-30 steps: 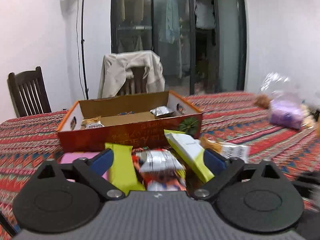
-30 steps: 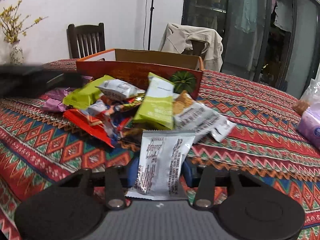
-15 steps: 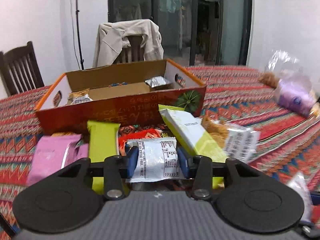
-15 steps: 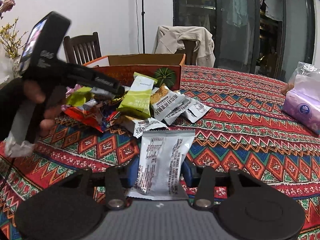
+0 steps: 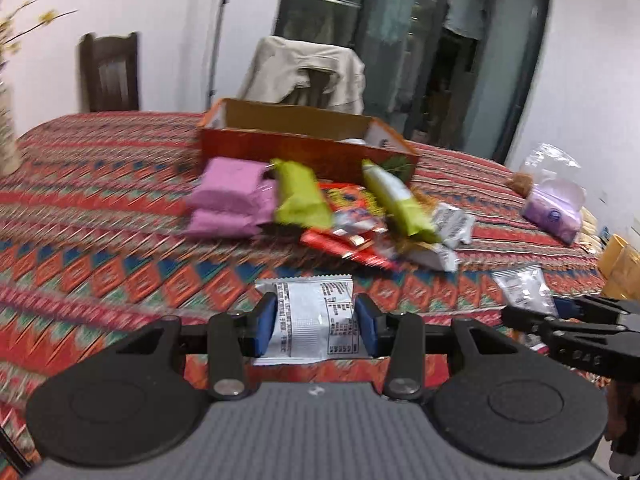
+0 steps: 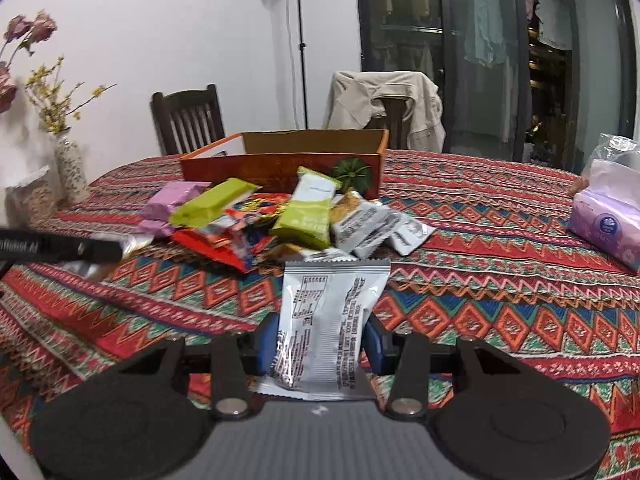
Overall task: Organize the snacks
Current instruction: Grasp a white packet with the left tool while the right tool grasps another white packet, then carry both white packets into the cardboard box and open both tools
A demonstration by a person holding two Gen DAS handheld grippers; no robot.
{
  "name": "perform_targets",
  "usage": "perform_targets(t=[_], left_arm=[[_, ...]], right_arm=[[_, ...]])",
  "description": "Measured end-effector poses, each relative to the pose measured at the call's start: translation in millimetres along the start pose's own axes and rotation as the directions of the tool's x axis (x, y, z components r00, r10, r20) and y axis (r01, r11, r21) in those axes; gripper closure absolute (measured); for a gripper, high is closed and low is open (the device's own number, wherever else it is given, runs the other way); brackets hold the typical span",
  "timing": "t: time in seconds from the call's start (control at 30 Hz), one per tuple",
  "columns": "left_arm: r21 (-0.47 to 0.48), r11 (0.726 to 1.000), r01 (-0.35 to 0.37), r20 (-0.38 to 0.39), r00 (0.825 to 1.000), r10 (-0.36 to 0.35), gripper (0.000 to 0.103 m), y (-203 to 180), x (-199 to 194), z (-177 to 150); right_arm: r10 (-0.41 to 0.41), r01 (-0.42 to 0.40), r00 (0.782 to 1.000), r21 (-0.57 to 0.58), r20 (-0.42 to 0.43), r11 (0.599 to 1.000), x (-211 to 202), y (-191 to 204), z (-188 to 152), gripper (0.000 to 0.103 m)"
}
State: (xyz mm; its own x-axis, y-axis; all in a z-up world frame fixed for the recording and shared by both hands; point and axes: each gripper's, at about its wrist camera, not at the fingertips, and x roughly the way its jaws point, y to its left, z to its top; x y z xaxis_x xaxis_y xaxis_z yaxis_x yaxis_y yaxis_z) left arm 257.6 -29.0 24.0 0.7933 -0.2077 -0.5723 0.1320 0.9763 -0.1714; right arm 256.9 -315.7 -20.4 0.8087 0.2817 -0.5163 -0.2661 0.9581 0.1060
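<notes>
My left gripper (image 5: 316, 324) is shut on a silver snack packet (image 5: 310, 316), held above the patterned tablecloth. My right gripper (image 6: 320, 340) is shut on another silver snack packet (image 6: 328, 320). Beyond both lies a pile of snacks: two green bars (image 6: 308, 216), pink packs (image 5: 228, 196), a red wrapper (image 5: 348, 248) and several silver packets (image 6: 368, 224). Behind the pile stands an open orange cardboard box (image 6: 280, 168). The right gripper shows at the right edge of the left wrist view (image 5: 560, 312); the left one appears as a dark blur at the left of the right wrist view (image 6: 60, 248).
A purple tissue pack (image 6: 608, 224) in a clear bag lies on the table's right side. A vase with flowers (image 6: 70, 168) stands at the left edge. Two chairs (image 6: 188, 120) stand behind the table, one draped with a beige jacket (image 6: 384, 100). A yellow box (image 5: 620, 268) sits far right.
My left gripper closed on a silver packet in the pile and pulled back from it with the packet. The right gripper kept its packet and drew back a little.
</notes>
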Motion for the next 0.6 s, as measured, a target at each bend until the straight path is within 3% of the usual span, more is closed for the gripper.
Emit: perform_targets(t=[0.13, 0.43, 0.6], left_arm=[[-0.029, 0.999, -0.025, 0.008, 1.000, 0.025, 0.060, 15, -10, -4], [-0.052, 0.999, -0.009, 0.029, 1.000, 0.011, 0.060, 29, -14, -5], [-0.038, 0.998, 0.047, 0.086, 0.995, -0.044, 0.060, 38, -5, 32]], right_arm=[[0.023, -0.023, 1.000, 0.004, 0.005, 1.000, -6, 15, -4, 0.060], [0.027, -0.026, 1.000, -0.020, 0.011, 0.999, -7, 39, -2, 0.060], [0.046, -0.045, 0.999, -0.013, 0.021, 0.999, 2, 33, 14, 0.060]])
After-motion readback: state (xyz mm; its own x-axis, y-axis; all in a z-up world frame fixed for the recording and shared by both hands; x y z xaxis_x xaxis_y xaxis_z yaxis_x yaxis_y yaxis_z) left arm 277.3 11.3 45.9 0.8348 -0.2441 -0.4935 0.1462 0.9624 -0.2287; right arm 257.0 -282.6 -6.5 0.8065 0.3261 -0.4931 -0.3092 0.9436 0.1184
